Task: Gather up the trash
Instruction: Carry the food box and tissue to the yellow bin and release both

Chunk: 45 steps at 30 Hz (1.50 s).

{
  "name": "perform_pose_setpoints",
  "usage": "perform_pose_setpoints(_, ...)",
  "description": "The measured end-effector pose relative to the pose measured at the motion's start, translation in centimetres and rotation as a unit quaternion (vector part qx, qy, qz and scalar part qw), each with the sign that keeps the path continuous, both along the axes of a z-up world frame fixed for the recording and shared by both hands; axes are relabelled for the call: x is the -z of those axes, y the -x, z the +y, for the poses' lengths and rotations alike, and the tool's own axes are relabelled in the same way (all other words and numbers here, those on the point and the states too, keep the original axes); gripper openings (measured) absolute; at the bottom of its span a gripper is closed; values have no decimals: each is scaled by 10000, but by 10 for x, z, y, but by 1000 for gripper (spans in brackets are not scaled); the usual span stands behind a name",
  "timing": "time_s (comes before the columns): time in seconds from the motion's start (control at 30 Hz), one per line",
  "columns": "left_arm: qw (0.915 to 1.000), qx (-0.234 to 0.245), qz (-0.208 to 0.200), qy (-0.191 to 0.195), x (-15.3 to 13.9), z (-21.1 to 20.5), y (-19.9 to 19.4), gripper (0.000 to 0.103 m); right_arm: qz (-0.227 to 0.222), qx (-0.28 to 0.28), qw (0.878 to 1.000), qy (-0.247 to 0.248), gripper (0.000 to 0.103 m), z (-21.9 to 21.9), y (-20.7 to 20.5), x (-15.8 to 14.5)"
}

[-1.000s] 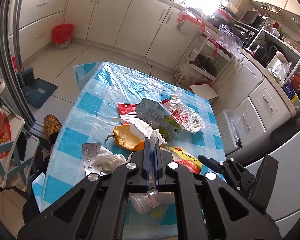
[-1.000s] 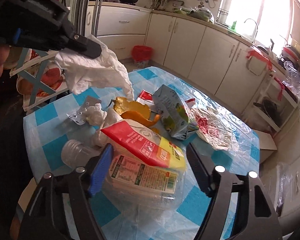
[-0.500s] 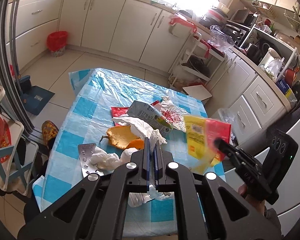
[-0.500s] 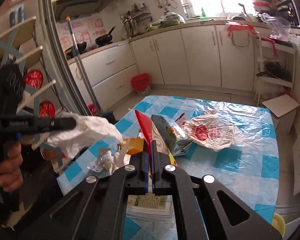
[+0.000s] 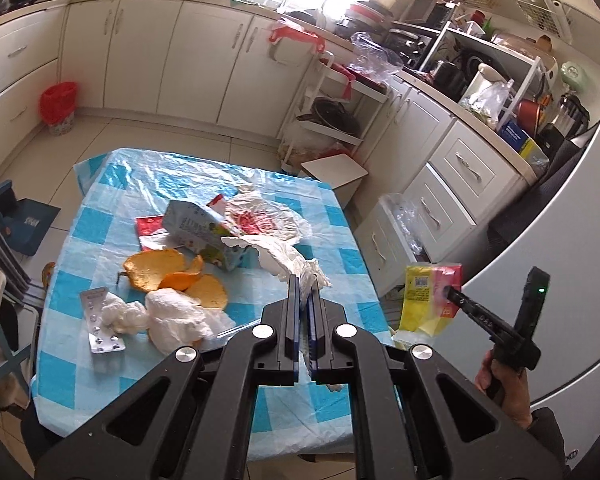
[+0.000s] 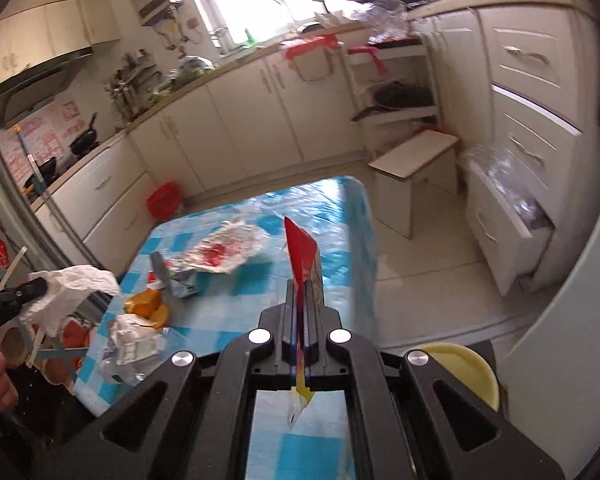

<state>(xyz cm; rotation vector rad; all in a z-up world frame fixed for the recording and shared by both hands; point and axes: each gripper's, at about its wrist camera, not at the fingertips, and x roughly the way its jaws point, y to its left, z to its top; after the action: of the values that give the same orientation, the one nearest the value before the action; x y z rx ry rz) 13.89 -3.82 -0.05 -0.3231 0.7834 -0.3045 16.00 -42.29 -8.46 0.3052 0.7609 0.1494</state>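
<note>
A: Left gripper [image 5: 305, 286]?
B: Pinching a tissue [image 5: 284, 256] above the table [image 5: 332, 216].
A: Right gripper [image 6: 303, 294]?
B: Clamped on a wrapper [image 6: 302, 250], off the table's edge. Carrying step, I judge; next needs a bin, then the peels [image 5: 172, 276].

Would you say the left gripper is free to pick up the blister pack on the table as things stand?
Probably not yet: the left gripper is shut on a white tissue. The blister pack itself lies uncovered near the table edge, a crumpled tissue beside it.
</note>
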Motion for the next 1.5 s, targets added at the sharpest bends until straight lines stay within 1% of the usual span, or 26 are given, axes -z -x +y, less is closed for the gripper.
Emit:
perform_pose_setpoints(0.07,9998,186,-5,15,-2,-19,-1,3,460,320,9984,-4,3,-15,-6,24)
perform_pose_setpoints(0.13,9993,367,-4,15,-3,-38,-3,3,870,534,9947,98,3,-24,-15,47)
perform_pose_setpoints(0.27,9977,685,-19,8,-4,-74,-5,3,1596,755,9837,354,3,-29,-36,92)
perform_pose_setpoints(0.3,9971,759,-28,4,-5,-82,-4,3,1739,776,9811,340,3,-35,-40,102)
perform_pose_setpoints(0.47,9946,1036,-15,-20,-5,-114,-6,3,2213,850,9708,356,3,-48,-48,135)
perform_pose_setpoints(0.53,9937,1123,15,-35,-2,-124,-7,3,2365,856,9673,325,3,-49,-48,145)
perform_pose_setpoints(0.6,9928,1196,48,-45,0,-133,-8,3,2473,871,9646,299,5,-55,-44,151)
perform_pose_setpoints(0.63,9923,1233,71,-55,1,-138,-8,3,2506,907,9634,302,17,-57,-43,152)
perform_pose_setpoints(0.67,9920,1261,92,-59,3,-141,-8,3,2497,960,9631,308,41,-58,-43,151)
perform_pose_setpoints(0.7,9915,1294,114,-61,5,-145,-8,3,2476,1018,9629,336,51,-58,-43,150)
perform_pose_setpoints(0.73,9912,1314,132,-63,6,-148,-9,3,2443,1067,9631,372,58,-60,-42,148)
perform_pose_setpoints(0.8,9905,1361,163,-54,8,-153,-9,3,2388,1104,9644,266,59,-61,-41,145)
perform_pose_setpoints(0.87,9899,1407,183,-40,11,-156,-10,3,2259,1190,9667,147,62,-65,-36,139)
perform_pose_setpoints(0.9,9894,1437,186,-29,12,-159,-10,3,2148,1252,9685,122,62,-67,-34,133)
perform_pose_setpoints(0.97,9884,1503,201,5,15,-167,-10,3,1859,1412,9723,68,68,-69,-29,117)
perform_pose_setpoints(1.07,9865,1612,259,137,25,-179,-14,3,1060,1707,9796,-70,73,-74,-16,85)
perform_pose_setpoints(1.1,9859,1639,297,170,31,-187,-17,3,776,1800,9806,-75,75,-74,-11,72)
perform_pose_setpoints(1.13,9851,1679,321,211,36,-194,-18,3,450,1912,9805,-66,79,-76,-4,60)
perform_pose_setpoints(1.17,9838,1737,365,251,43,-204,-21,3,157,2023,9792,-41,82,-76,2,50)
perform_pose_setpoints(1.23,9810,1861,455,298,56,-223,-25,3,-330,2217,9746,19,85,-79,13,33)
perform_pose_setpoints(1.3,9781,1976,565,336,71,-243,-29,3,-680,2365,9693,7,85,-82,21,20)
perform_pose_setpoints(1.37,9752,2070,709,323,88,-261,-34,3,-942,2479,9642,-25,85,-85,28,10)
perform_pose_setpoints(1.43,9735,2101,886,147,107,-279,-41,4,-1105,2538,9609,-60,85,-87,29,3)
perform_pose_setpoints(1.5,9732,2060,1024,-65,124,-291,-45,9,-1144,2505,9613,-89,85,-88,27,-2)
